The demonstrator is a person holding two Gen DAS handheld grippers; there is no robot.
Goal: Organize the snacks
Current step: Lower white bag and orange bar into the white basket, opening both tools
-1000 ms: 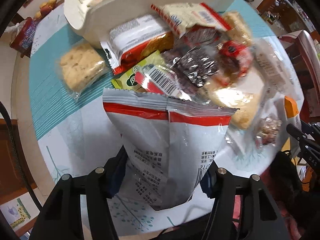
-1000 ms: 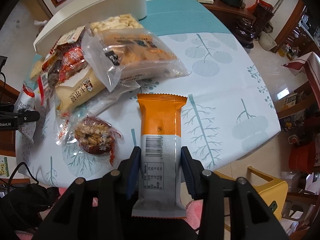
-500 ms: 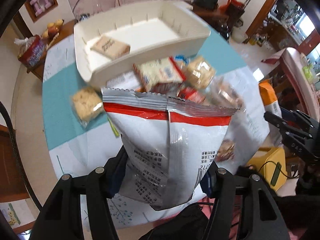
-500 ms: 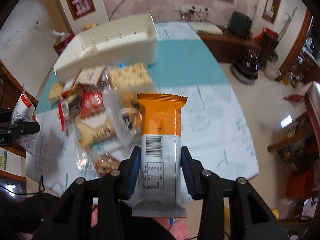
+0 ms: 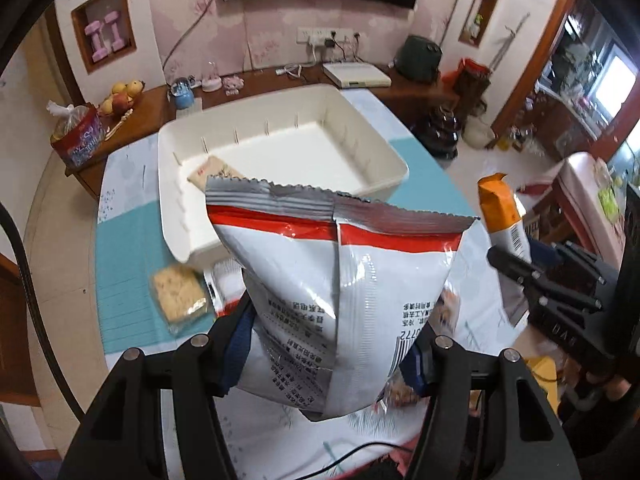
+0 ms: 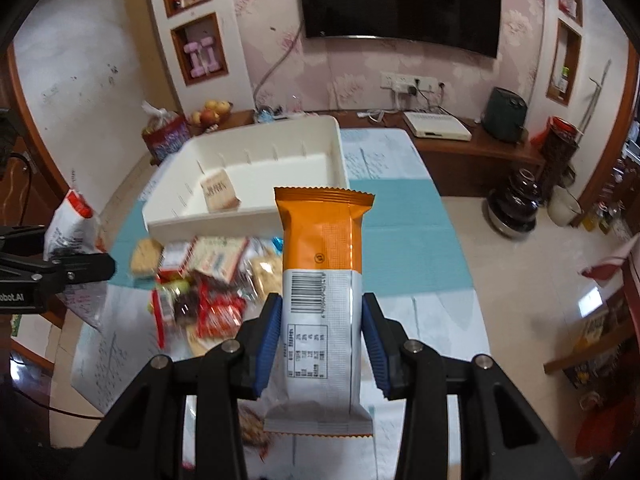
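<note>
Long table with a white leaf-print and teal cloth [image 6: 404, 240] runs away from both cameras toward the wall. On its far half sits a large cream rectangular plastic bin [image 6: 256, 168], long axis running left-near to right-far in the right wrist view, slotted dividers along its inner walls, one small tan cracker packet [image 6: 220, 192] lying flat inside near the left end. In front of the bin's near wall a loose pile of mixed snack packets [image 6: 208, 280] covers the cloth, red wrappers and clear cookie bags overlapping; a clear-wrapped pale biscuit square [image 5: 178, 294] lies just beside the bin's near-left corner. Left gripper [image 5: 332, 344] is clamped on the lower half of a silver-white foil snack bag with a red band [image 5: 340, 272], bag upright, long axis vertical, serrated top seal pointing up and away, back seam facing the camera; it hangs above the near table edge and blocks the view of the pile and the bin's near wall. Right gripper [image 6: 322, 336] is clenched on a slim orange-and-white snack bar wrapper [image 6: 322, 280], long axis along the fingers, orange end pointing at the bin, barcode side up, blue pads pressing both long edges; held above the table, short of the bin. Black wall-mounted TV [image 6: 400, 0] behind.
</note>
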